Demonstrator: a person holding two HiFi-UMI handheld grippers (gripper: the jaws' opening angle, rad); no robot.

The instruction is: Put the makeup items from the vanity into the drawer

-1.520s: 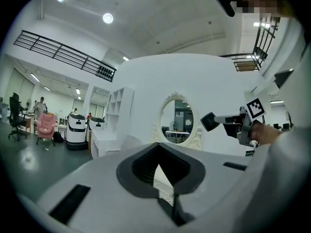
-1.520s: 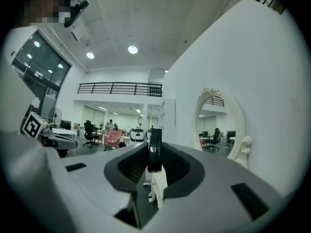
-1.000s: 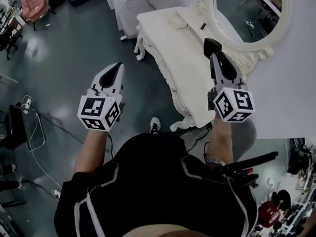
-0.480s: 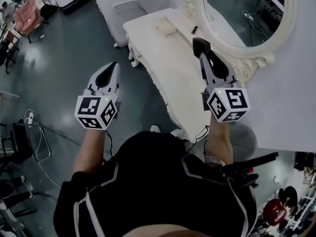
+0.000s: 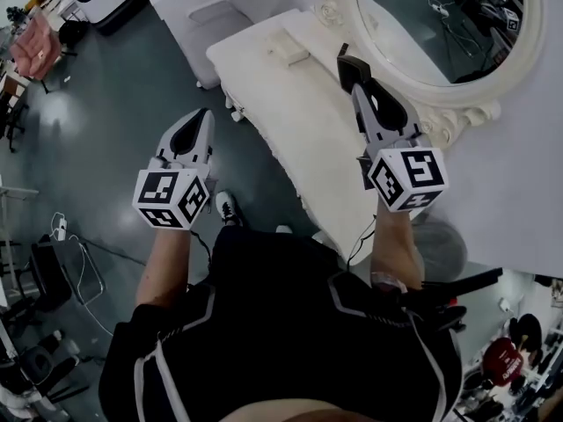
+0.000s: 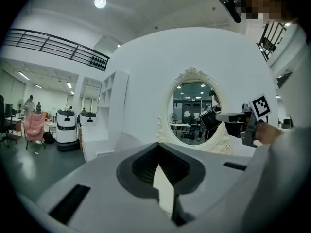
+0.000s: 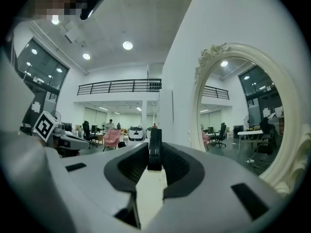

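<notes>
As right gripper [image 5: 357, 84] clamps black makeup item [image 7: 155, 148], pale box [image 5: 288, 47] on vanity [image 5: 308, 126]

Quick count from my end. Hand-held grippers: two, the left hand-held gripper [image 5: 203, 115] and the right hand-held gripper [image 5: 358, 84]. Desk [image 5: 299, 126]: one. Oval mirror [image 5: 440, 25]: one. Loose items I can count: three. That is one pale flat box [image 5: 288, 47] and one small dark piece [image 5: 344, 52] on the desk, plus one dark flat case [image 5: 350, 64] in the right hand-held gripper. The small piece is too tiny for me to say its kind. Pink chair [image 5: 33, 49]: one.
</notes>
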